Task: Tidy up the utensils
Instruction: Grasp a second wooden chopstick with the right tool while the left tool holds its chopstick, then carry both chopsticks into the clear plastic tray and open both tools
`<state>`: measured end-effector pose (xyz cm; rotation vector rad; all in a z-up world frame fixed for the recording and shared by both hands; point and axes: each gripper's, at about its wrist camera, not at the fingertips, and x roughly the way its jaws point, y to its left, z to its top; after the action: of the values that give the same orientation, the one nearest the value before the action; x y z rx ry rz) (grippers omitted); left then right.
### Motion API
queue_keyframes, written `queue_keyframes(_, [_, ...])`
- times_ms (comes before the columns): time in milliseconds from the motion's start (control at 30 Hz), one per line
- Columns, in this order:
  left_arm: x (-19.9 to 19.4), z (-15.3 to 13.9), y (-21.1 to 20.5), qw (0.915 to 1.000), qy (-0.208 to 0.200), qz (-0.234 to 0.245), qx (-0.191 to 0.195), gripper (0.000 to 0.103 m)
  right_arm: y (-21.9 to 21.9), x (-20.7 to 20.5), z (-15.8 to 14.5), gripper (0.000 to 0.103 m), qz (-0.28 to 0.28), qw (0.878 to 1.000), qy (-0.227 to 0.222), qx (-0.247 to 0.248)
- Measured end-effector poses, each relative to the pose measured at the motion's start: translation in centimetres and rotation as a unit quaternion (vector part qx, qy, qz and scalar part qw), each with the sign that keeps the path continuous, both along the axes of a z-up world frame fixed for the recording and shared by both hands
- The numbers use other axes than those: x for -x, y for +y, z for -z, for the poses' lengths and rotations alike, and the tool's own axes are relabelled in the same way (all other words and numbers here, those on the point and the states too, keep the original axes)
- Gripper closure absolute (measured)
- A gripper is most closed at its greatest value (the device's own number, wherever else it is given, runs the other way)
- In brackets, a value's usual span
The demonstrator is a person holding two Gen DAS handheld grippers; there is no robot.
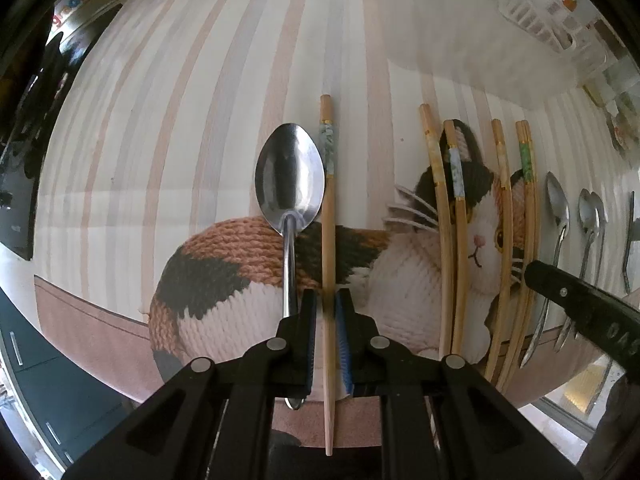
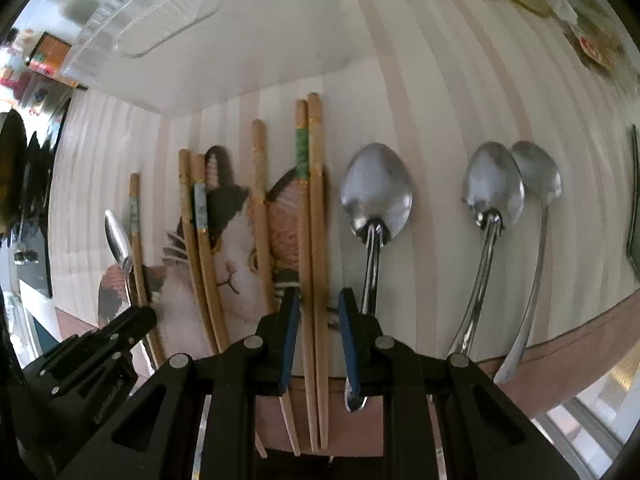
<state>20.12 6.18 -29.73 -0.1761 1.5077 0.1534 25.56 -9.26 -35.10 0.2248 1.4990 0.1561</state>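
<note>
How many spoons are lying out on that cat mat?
4. One spoon lies far left beside a lone chopstick; one sits just right of the green-banded chopsticks; an overlapping pair lies further right. The dark object at the right edge is unclear.

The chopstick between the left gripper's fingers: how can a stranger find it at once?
Find the cat picture on the striped table. At its tail end, away from the other chopsticks, one chopstick lies beside a lone spoon. Only this one runs between the left gripper fingers and bears a grey-green band.
</note>
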Motion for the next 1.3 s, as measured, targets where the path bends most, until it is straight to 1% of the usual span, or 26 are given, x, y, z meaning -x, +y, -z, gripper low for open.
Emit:
queue_keyframes(67, [0.1, 0.1, 0.2, 1.0, -0.001, -0.001, 0.002, 0.093, -1.1, 0.0, 0.3, 0.082, 0.028, 0.999, 0.015, -0.037])
queue_keyframes(133, [0.0, 0.3, 0.2, 1.0, -0.002, -0.002, 0.001, 0.093, -1.8, -0.1, 0.5, 0.085, 0.046, 0.997, 0.02, -0.053])
queue_keyframes(167, [0.0, 0.4, 0.0, 1.0, -0.002, -0.001, 0.0, 0.093, -1.7, -0.1, 0.4, 0.085, 0.044, 0.997, 0.02, -0.055])
queue_keyframes(233, [-0.1, 0.5, -0.3, 1.0, -0.002, 0.0, -0.002, 0.093, -0.9, -0.2, 0.5, 0.087, 0.028, 0.999, 0.013, -0.035])
queue_keyframes(300, [-0.2, 0.6, 0.0, 1.0, -0.002, 0.001, -0.005, 0.093, -0.1, -1.4, 0.8, 0.087, 0.013, 1.0, 0.002, -0.011])
queue_keyframes(333, [-0.1, 0.6, -0.2, 1.0, -0.003, 0.001, -0.005, 0.093, 0.9, -1.6, 0.5, 0.088, 0.001, 1.0, -0.008, 0.026])
queue_keyframes(367, [-0.1, 0.5, -0.5, 1.0, -0.003, 0.001, -0.006, 0.093, 0.6, -1.4, 0.9, 0.088, -0.004, 0.999, -0.011, 0.039])
queue_keyframes(433, [-0.1, 0.7, -0.2, 1.0, -0.002, 0.001, -0.006, 0.093, 1.8, -1.5, 1.0, 0.097, -0.007, 0.997, -0.007, 0.075])
queue_keyframes(467, [-0.1, 0.6, -0.5, 1.0, -0.002, 0.0, -0.006, 0.093, 2.1, -1.5, 1.0, 0.097, -0.006, 0.996, -0.007, 0.085])
queue_keyframes(500, [-0.1, 0.6, -0.4, 1.0, -0.003, 0.0, -0.005, 0.093, 2.0, -1.3, 1.1, 0.097, -0.002, 0.996, -0.004, 0.087])
queue_keyframes(567, [0.0, 0.6, -0.5, 0.9999, -0.006, 0.004, -0.009, 0.093, 1.8, -1.0, 1.2, 0.097, 0.001, 0.997, 0.002, 0.075])
queue_keyframes(633, [0.3, 0.6, -0.8, 0.9999, -0.006, 0.003, -0.012, 0.097, 1.1, -0.7, 1.3, 0.097, -0.002, 0.997, 0.008, 0.078])
queue_keyframes(667, [0.5, 0.6, -1.0, 0.9999, -0.002, 0.002, -0.011, 0.098, 0.2, -0.5, 1.5, 0.097, -0.007, 0.997, 0.013, 0.078])
queue_keyframes(733, [1.2, 0.8, -1.2, 1.0, -0.001, 0.001, -0.005, 0.098, -0.1, 0.2, 1.5, 0.097, -0.019, 0.997, 0.02, 0.078])
queue_keyframes(800, [1.5, 0.9, -1.3, 0.9999, -0.006, 0.001, -0.011, 0.098, -0.3, 0.6, 1.7, 0.097, -0.03, 0.996, 0.017, 0.084])
queue_keyframes(867, [1.5, 1.0, -1.3, 0.9999, -0.005, -0.007, -0.011, 0.098, 0.4, 0.7, 1.8, 0.097, -0.036, 0.995, 0.017, 0.095])
queue_keyframes(933, [1.3, 1.2, -1.6, 0.9999, -0.002, 0.0, -0.013, 0.098, 1.2, 0.6, 1.9, 0.096, -0.052, 0.992, 0.018, 0.117])
queue_keyframes(1000, [1.0, 1.3, -1.7, 0.9999, -0.002, 0.006, -0.015, 0.098, 3.0, 1.0, 2.0, 0.096, -0.061, 0.989, 0.016, 0.134])
queue_keyframes(1033, [0.9, 1.3, -1.7, 0.9998, -0.003, 0.007, -0.017, 0.098, 2.5, 0.6, 1.7, 0.096, -0.061, 0.989, 0.015, 0.137])
queue_keyframes(1100, [1.0, 1.4, -1.9, 0.9997, -0.003, 0.01, -0.022, 0.098, 2.8, 0.8, 1.8, 0.096, -0.053, 0.99, 0.013, 0.133])
queue_keyframes(1133, [1.2, 1.4, -2.1, 0.9995, -0.003, 0.011, -0.031, 0.099, 3.8, 0.8, 2.0, 0.096, -0.051, 0.99, 0.008, 0.131])
queue_keyframes(1167, [1.4, 1.3, -2.3, 0.9992, -0.006, 0.012, -0.037, 0.099, 3.8, 1.1, 2.0, 0.096, -0.048, 0.99, 0.005, 0.129])
queue_keyframes(1300, [3.1, -0.2, -3.7, 0.9984, -0.024, 0.007, -0.051, 0.099, 3.1, 3.2, 1.0, 0.096, -0.045, 0.993, -0.014, 0.107])
